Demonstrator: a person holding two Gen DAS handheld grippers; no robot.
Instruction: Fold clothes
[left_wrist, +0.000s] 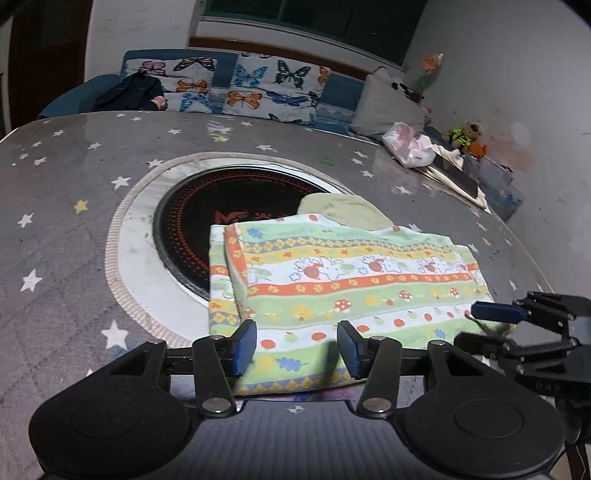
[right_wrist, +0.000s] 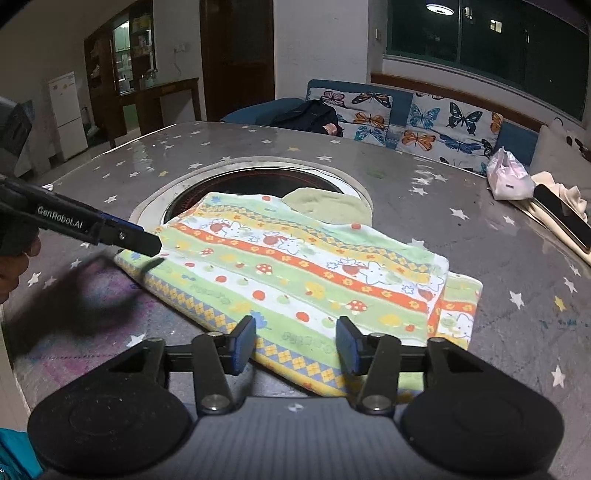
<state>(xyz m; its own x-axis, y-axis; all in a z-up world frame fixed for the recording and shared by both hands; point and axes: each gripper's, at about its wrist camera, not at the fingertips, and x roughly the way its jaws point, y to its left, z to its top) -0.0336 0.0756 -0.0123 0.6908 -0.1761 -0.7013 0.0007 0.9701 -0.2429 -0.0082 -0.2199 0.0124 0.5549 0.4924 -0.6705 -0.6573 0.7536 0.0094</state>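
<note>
One plastic bag (right_wrist: 508, 179) on table (right_wrist: 517, 258) | contents unreadable

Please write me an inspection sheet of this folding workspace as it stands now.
Surface: grey star-printed tablecloth on a table with a round black inset hob.
Job's things: folded striped cartoon-print towel lying flat; pale green cloth tucked behind it.
Clutter: white plastic bag, dark flat phone.
Grippers: left gripper and right gripper open above the towel's near edge, fingers gripping nothing.
Cables: nothing seen.
Surroundings: blue sofa with butterfly-print cushions, dark window, white fridge.
</note>
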